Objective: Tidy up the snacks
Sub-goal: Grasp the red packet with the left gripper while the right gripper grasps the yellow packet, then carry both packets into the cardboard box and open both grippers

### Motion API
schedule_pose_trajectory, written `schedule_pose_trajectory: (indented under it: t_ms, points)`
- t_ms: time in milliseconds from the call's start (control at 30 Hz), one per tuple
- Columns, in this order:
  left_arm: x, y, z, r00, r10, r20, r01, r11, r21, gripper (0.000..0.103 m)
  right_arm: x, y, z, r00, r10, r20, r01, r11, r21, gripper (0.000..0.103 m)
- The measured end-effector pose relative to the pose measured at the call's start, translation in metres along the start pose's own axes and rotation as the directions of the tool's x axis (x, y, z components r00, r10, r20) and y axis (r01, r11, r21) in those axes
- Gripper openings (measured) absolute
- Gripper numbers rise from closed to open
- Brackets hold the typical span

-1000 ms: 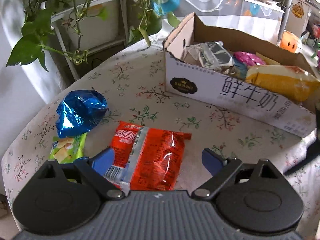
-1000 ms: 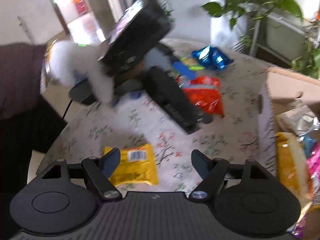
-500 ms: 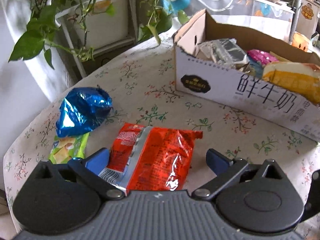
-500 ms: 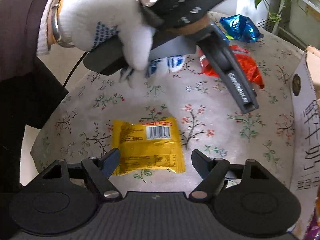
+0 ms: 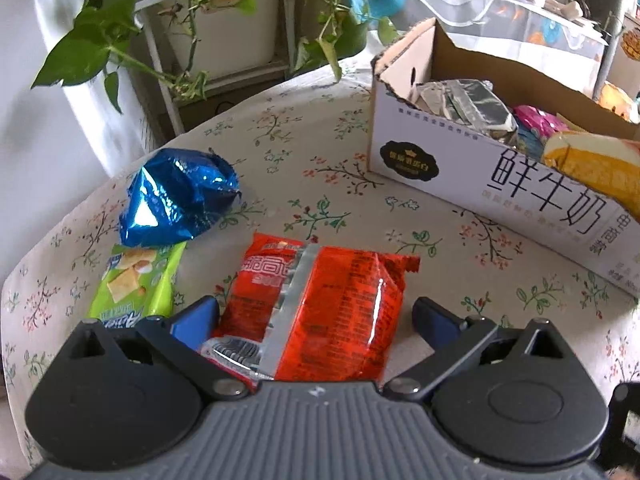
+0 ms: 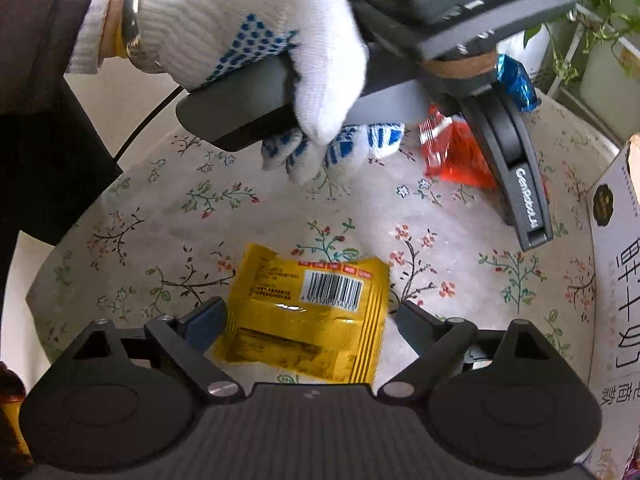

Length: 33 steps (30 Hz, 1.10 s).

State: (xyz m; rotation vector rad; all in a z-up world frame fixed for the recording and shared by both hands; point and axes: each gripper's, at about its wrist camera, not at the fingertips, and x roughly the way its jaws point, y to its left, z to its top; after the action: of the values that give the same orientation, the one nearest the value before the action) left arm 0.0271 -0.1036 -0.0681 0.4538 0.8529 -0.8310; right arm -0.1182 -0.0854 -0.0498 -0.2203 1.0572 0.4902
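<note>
A red snack packet (image 5: 320,312) lies on the flowered tablecloth between the fingers of my left gripper (image 5: 314,312), which stands open; its right finger is clear of the packet. In the right wrist view a yellow packet (image 6: 308,320) with a barcode lies between the fingers of my right gripper (image 6: 310,312), whose jaws are opening, with a gap on the right side. A white cardboard box (image 5: 460,168) at the right holds several packets. A blue foil bag (image 5: 176,196) and a green cracker packet (image 5: 132,280) lie to the left.
A gloved hand (image 6: 248,40) holds the other tool's handle above the table, over the red packet (image 6: 452,156). The box wall (image 6: 616,240) stands close on the right. A plant rack (image 5: 224,40) stands beyond the round table's edge (image 5: 24,264).
My right gripper has come down over the yellow packet, and its jaws have widened around it. The left gripper's jaws opened a little wider around the red packet and it hardly moved.
</note>
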Motion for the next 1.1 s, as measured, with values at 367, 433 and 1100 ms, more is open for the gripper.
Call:
schedule_pose_trajectory:
  t_ms: [367,433,1100]
  points:
    - [-0.008,0.006,-0.006,1.0,-0.015,0.015,0.016,0.996,-0.085,0.081,-0.003,0.003,0.005,1.0,-0.013,0.025,0.013,1.0,-0.004,0.061]
    - [-0.01,0.007,-0.007,1.0,-0.016,0.017,0.018,0.995,-0.095,0.078,-0.004,0.003,0.005,1.0,-0.008,0.029,0.008,1.0,-0.01,0.054]
    - [-0.038,0.027,-0.015,0.998,-0.036,0.055,0.051,0.958,-0.282,0.071,-0.029,-0.022,0.009,0.991,0.029,0.134,-0.043,0.994,0.1,0.027]
